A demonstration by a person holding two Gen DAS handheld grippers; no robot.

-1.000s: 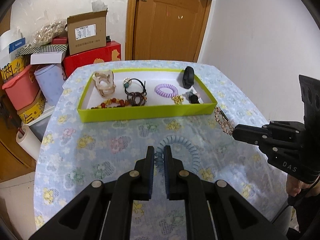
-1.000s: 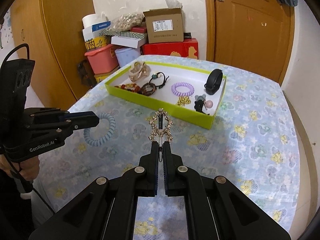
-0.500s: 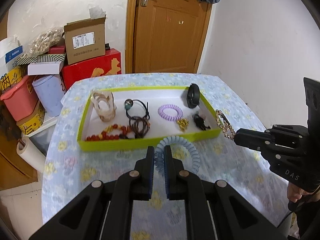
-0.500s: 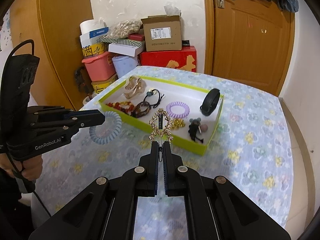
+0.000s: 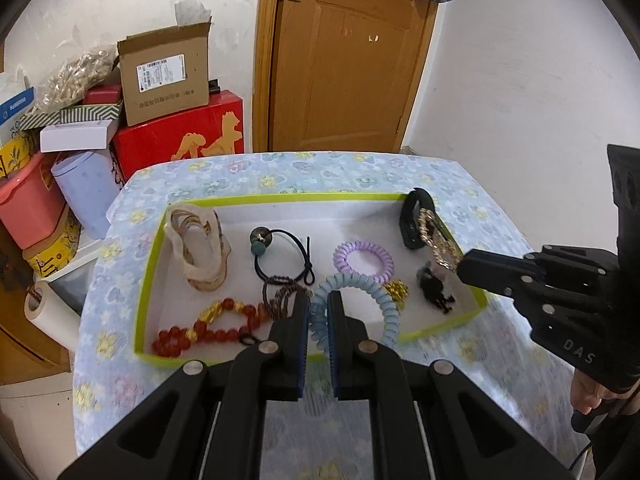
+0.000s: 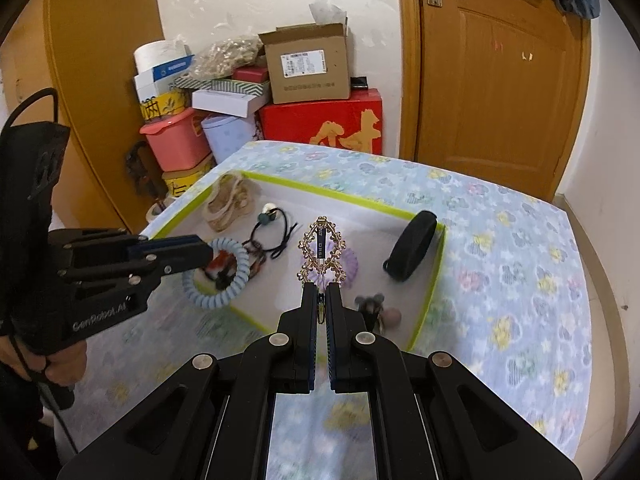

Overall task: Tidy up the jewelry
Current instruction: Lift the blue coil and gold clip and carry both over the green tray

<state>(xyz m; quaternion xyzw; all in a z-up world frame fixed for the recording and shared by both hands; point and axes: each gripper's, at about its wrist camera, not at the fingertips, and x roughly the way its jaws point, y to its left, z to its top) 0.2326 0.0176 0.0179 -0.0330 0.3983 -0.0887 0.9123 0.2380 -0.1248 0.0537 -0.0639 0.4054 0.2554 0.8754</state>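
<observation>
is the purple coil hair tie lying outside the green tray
No, the purple coil hair tie lies on the white floor inside the green tray, near the black band.

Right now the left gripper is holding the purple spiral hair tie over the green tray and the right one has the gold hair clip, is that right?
Not quite. The left gripper holds the light blue spiral hair tie, as the left wrist view shows; the purple spiral hair tie lies in the green tray. The right gripper does hold the gold hair clip.
</observation>
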